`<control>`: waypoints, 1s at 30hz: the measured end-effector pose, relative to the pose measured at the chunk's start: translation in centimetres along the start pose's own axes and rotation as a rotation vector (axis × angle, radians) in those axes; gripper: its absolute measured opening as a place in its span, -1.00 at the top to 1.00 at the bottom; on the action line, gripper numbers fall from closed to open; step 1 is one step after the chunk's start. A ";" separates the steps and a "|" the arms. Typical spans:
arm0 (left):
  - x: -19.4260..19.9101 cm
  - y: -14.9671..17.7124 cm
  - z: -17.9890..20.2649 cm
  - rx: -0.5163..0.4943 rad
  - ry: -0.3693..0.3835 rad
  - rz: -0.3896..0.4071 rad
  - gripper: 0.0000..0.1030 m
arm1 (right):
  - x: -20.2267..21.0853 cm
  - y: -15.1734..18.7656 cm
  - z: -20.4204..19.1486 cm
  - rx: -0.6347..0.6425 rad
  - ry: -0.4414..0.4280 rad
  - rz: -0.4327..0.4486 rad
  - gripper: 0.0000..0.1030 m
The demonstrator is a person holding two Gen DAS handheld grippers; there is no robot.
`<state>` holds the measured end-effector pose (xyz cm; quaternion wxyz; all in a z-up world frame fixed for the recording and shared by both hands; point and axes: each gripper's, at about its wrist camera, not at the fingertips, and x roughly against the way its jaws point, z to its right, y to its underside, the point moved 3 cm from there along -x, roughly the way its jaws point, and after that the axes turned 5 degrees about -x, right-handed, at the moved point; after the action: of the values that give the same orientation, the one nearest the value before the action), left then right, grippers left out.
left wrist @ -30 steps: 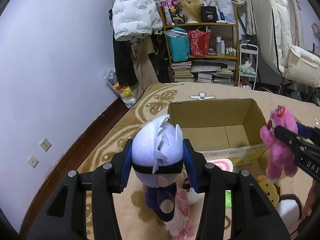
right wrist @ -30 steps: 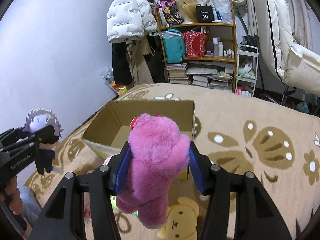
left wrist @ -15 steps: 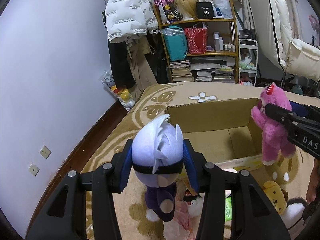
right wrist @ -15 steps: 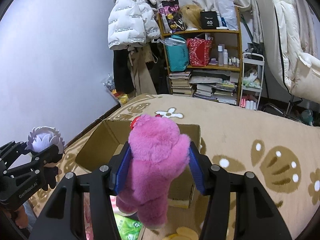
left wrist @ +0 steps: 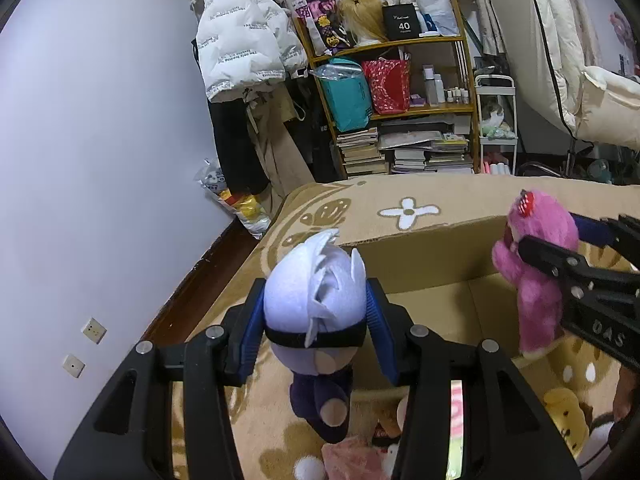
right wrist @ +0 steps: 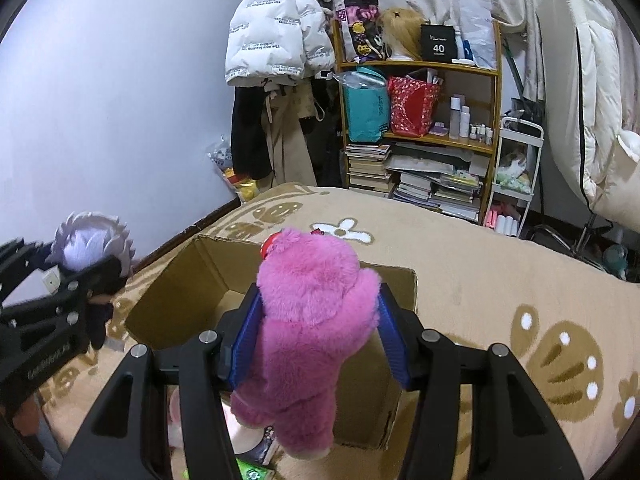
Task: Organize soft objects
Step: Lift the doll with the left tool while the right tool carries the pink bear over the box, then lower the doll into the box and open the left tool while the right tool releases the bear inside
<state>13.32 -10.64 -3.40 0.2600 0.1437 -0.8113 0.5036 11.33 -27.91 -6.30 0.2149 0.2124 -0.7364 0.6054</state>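
Risk lies in the release: left gripper (left wrist: 316, 332) clenches the doll (left wrist: 316, 312) short of the box (right wrist: 176, 300), right gripper (right wrist: 316, 336) clenches the bear (right wrist: 312, 320) over its near wall, so either toy could drop outside.

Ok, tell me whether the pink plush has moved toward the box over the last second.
Yes. In the left wrist view the pink plush, held by the right hand-held gripper, has risen from beside the cardboard box to above its right wall.
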 end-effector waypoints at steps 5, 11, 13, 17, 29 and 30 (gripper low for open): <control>-1.6 -0.5 0.4 0.005 0.014 -0.014 0.10 | -0.8 -0.1 0.6 -0.008 -0.012 -0.011 -0.12; -3.5 -1.2 0.9 0.013 0.045 -0.025 0.10 | -2.4 -0.4 1.2 -0.013 -0.008 -0.024 -0.12; -4.1 -1.2 1.1 0.020 0.056 -0.035 0.10 | -2.9 -0.4 1.5 -0.022 -0.012 -0.033 -0.12; -5.4 -0.9 1.6 0.032 0.097 -0.065 0.08 | -3.5 0.1 1.7 -0.022 -0.018 -0.046 -0.12; -7.1 0.1 3.2 0.023 0.145 -0.113 -0.29 | -5.1 1.1 1.9 -0.033 -0.033 -0.092 -0.14; -7.1 0.1 3.3 0.019 0.143 -0.115 -0.29 | -5.1 1.1 1.9 -0.031 -0.032 -0.093 -0.14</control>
<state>18.22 -13.73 -8.70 0.3446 0.1561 -0.7761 0.5046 14.75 -29.29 -10.41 0.2343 0.2527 -0.7384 0.5796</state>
